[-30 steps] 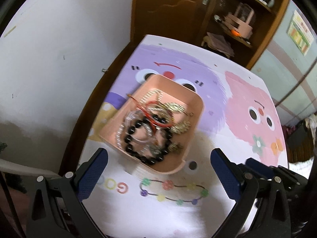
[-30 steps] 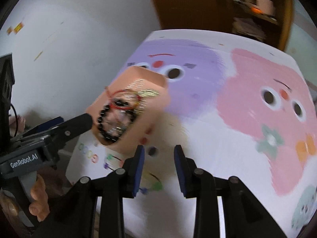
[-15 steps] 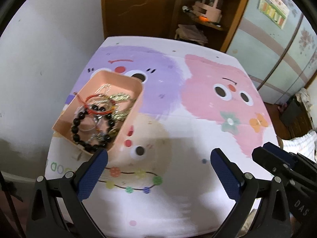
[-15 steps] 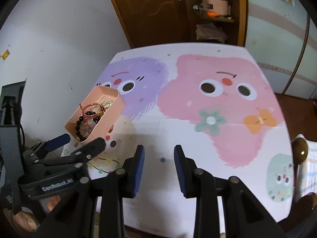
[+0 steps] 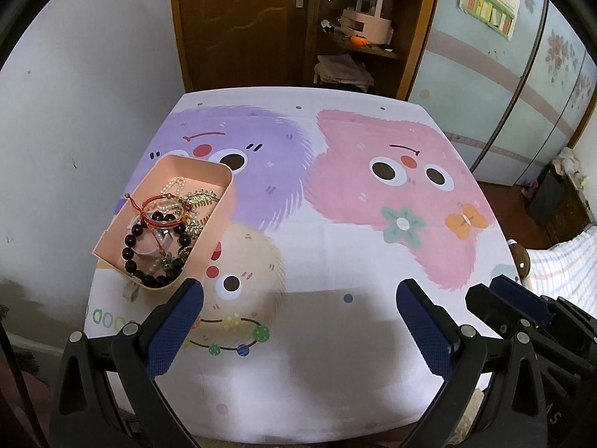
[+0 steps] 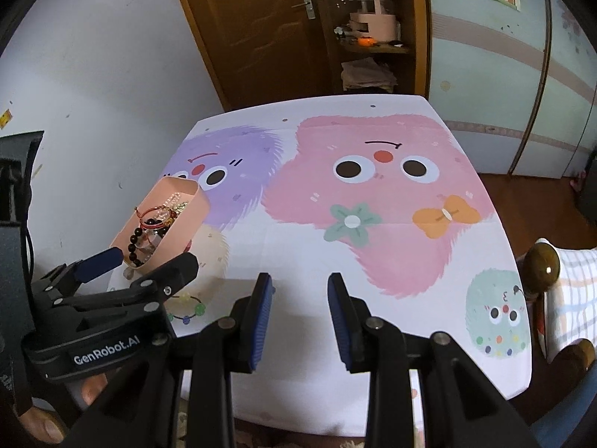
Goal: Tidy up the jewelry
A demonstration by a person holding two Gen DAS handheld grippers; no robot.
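Observation:
A pink box (image 5: pixel 220 224) sits at the table's left side, also in the right wrist view (image 6: pixel 183 220). It holds a black bead bracelet (image 5: pixel 149 257), a red cord bracelet (image 5: pixel 160 205), a gold leaf piece (image 5: pixel 201 197) and pearl strands. My left gripper (image 5: pixel 298 321) is wide open and empty, held above the table's near edge, right of the box. My right gripper (image 6: pixel 300 313) is partly open and empty over the near middle of the table. The left gripper's body (image 6: pixel 112 298) shows in the right wrist view.
The table wears a cartoon-print cloth (image 5: pixel 373 261). A white wall runs along its left edge. A brown door (image 5: pixel 238 26) and a shelf (image 5: pixel 358 37) stand behind. A bed post (image 6: pixel 541 265) stands at the right.
Both grippers have pulled back and up from the pink box, so the whole table shows now. The box and its jewelry stay in place. Both grippers stay empty.

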